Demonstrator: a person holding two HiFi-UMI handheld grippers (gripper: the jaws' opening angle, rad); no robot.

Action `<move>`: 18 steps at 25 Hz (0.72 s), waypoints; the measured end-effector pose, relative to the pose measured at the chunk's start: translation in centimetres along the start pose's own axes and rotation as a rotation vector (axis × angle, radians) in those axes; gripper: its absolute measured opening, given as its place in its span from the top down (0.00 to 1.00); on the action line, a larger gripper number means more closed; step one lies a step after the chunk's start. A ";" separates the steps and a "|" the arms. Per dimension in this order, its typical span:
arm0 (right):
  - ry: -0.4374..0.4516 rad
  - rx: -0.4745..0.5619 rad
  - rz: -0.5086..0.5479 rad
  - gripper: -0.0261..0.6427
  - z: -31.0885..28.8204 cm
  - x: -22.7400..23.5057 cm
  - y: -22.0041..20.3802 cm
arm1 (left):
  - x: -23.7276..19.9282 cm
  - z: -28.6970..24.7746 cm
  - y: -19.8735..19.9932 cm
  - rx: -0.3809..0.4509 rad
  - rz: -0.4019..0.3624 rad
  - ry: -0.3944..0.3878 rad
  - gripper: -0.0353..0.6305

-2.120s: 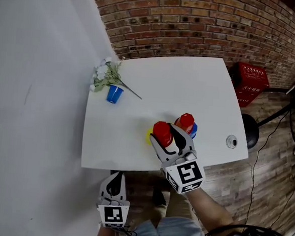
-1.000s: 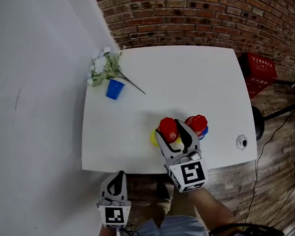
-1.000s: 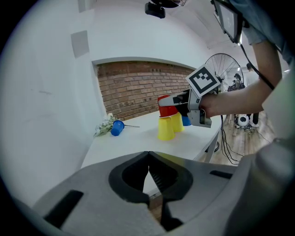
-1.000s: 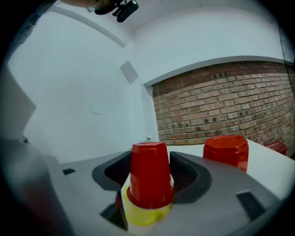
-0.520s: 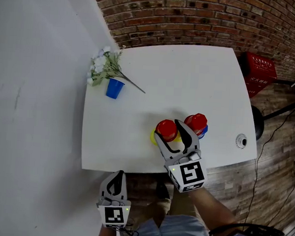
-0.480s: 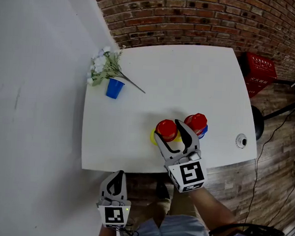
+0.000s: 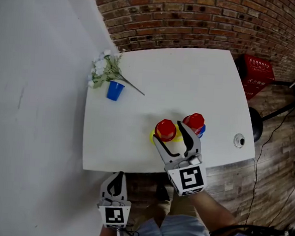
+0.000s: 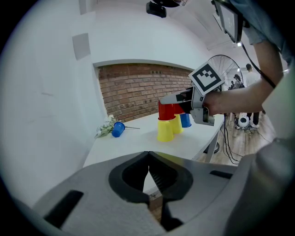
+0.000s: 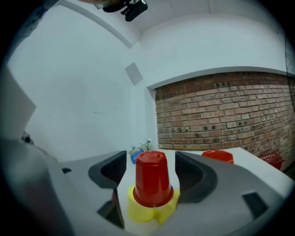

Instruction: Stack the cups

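Note:
An upturned red cup (image 7: 165, 130) (image 9: 151, 177) sits on top of upturned yellow cups (image 7: 154, 137) (image 9: 142, 211) near the table's front edge. My right gripper (image 7: 170, 138) (image 9: 151, 161) has a jaw on each side of that red cup. The jaws are opening, and a gap shows on both sides. A second red cup (image 7: 193, 121) (image 9: 217, 156) stands just to the right on a blue cup (image 7: 201, 129). Another blue cup (image 7: 115, 91) lies on its side at the back left. My left gripper (image 7: 115, 184) (image 8: 148, 162) hangs shut and empty below the table's (image 7: 190, 82) front edge.
A sprig of white flowers (image 7: 104, 70) lies against the tipped blue cup by the white wall. A small round object (image 7: 238, 140) sits near the table's right edge. A red crate (image 7: 257, 77) and cables are on the wooden floor to the right. A brick wall runs behind.
The right gripper's jaws have spread apart off the red cup, which now stands on the yellow cups. The gripper has drawn back slightly. The left gripper has not moved.

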State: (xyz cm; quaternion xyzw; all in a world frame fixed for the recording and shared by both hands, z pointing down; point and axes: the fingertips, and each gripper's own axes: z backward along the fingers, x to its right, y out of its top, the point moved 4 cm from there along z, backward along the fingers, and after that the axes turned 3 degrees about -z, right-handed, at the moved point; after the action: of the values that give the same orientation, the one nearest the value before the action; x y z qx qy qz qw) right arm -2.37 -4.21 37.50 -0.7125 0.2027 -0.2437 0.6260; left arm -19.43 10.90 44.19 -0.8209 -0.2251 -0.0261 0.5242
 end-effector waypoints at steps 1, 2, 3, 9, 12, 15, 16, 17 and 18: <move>-0.004 0.008 0.009 0.47 0.5 0.1 0.3 | 0.0 0.1 0.0 0.006 0.001 0.002 0.93; -0.006 0.013 0.021 0.47 1.2 0.2 0.5 | 0.0 0.1 0.1 0.013 0.008 0.004 0.93; -0.005 0.014 0.030 0.47 1.9 0.3 0.9 | -0.1 0.2 0.3 0.021 0.019 0.007 0.93; 0.010 -0.025 0.040 0.53 8.6 0.9 2.2 | -3.7 -1.6 4.5 0.124 0.040 0.043 0.93; 0.002 -0.053 0.036 0.55 12.0 1.7 1.9 | -7.3 -4.8 7.3 0.164 0.039 0.091 0.93; -0.004 -0.074 0.021 0.56 14.1 3.2 1.5 | -11.1 -8.8 9.3 0.167 0.084 0.161 0.93; -0.005 -0.080 0.017 0.56 14.5 3.7 1.2 | -12.3 -10.3 9.4 0.165 0.101 0.179 0.93; -0.009 -0.087 0.012 0.56 14.8 4.2 0.9 | -13.3 -11.6 9.3 0.162 0.113 0.192 0.93; -0.016 -0.096 0.004 0.56 15.0 4.7 0.6 | -14.3 -13.0 9.3 0.156 0.121 0.200 0.93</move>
State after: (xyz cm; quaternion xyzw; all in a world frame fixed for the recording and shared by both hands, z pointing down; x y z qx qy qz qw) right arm 10.45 4.81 35.87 -0.7431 0.2106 -0.2265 0.5934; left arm -26.03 -8.53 38.15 -0.7831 -0.1231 -0.0584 0.6067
